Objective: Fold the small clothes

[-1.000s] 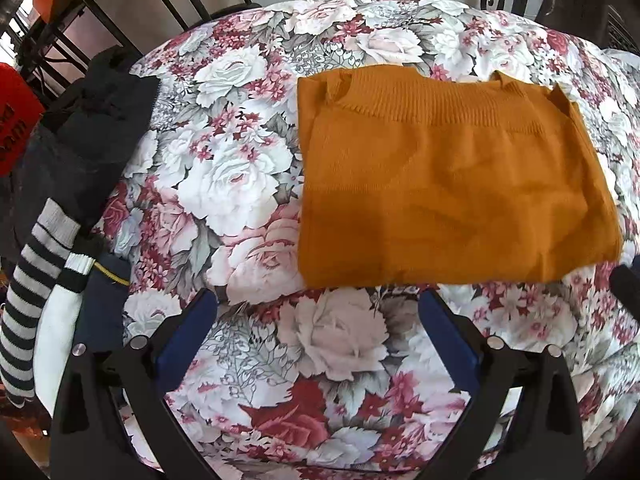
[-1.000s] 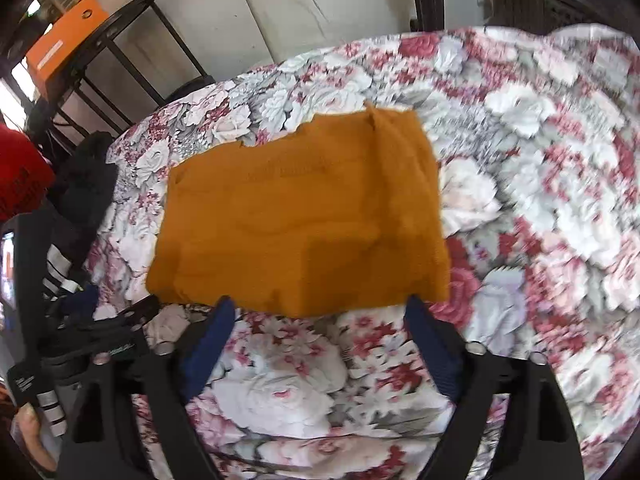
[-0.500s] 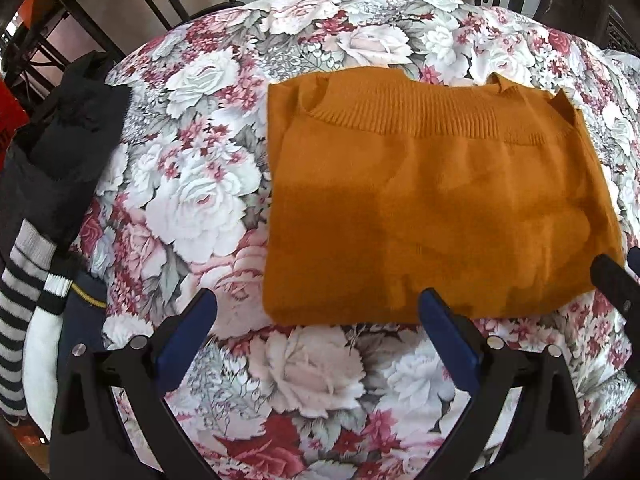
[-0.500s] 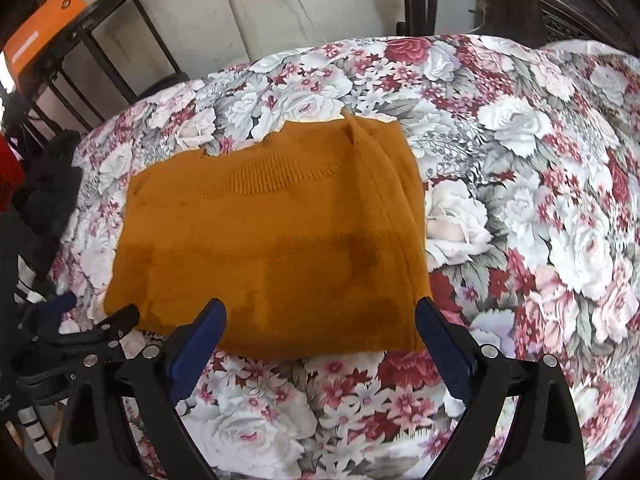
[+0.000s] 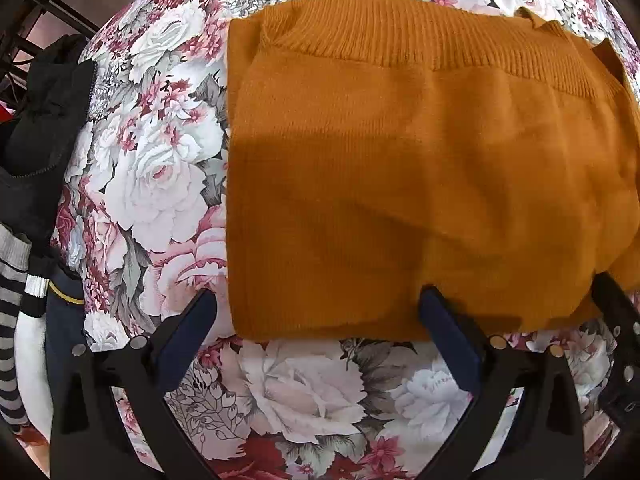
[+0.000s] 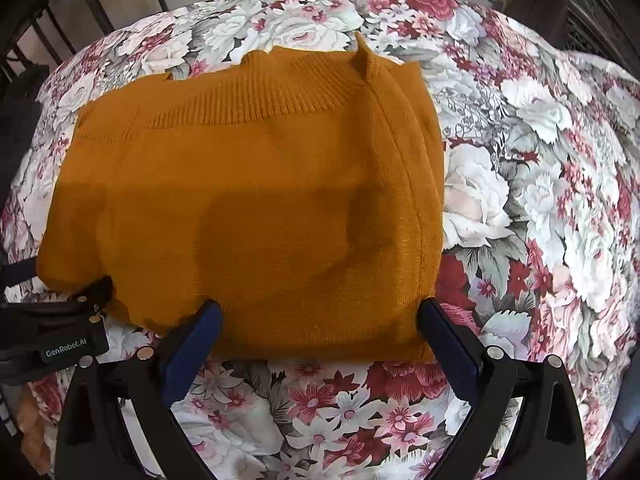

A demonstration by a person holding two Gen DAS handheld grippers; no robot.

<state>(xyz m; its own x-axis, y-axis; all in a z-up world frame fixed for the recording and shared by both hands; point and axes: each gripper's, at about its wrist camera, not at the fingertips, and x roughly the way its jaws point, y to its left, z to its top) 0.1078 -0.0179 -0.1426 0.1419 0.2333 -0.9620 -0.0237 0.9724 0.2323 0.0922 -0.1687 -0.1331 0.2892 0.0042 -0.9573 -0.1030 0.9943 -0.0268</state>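
An orange knitted sweater [image 5: 400, 168] lies folded flat on the floral cloth [image 5: 168, 184], its ribbed band at the far side. My left gripper [image 5: 320, 316] is open, its blue-padded fingers straddling the sweater's near left corner at the hem. My right gripper [image 6: 320, 320] is open, its fingers straddling the near right part of the same sweater [image 6: 260, 200]. Each gripper shows at the edge of the other's view. Neither holds the fabric.
A pile of dark and striped clothes [image 5: 28, 216] lies off the left edge of the floral cloth. Dark metal furniture frames [image 6: 48, 8] stand behind. Floral cloth [image 6: 540, 200] extends to the right of the sweater.
Both grippers have moved forward to the sweater's near edge; the fingers now reach the hem. Both stay open.
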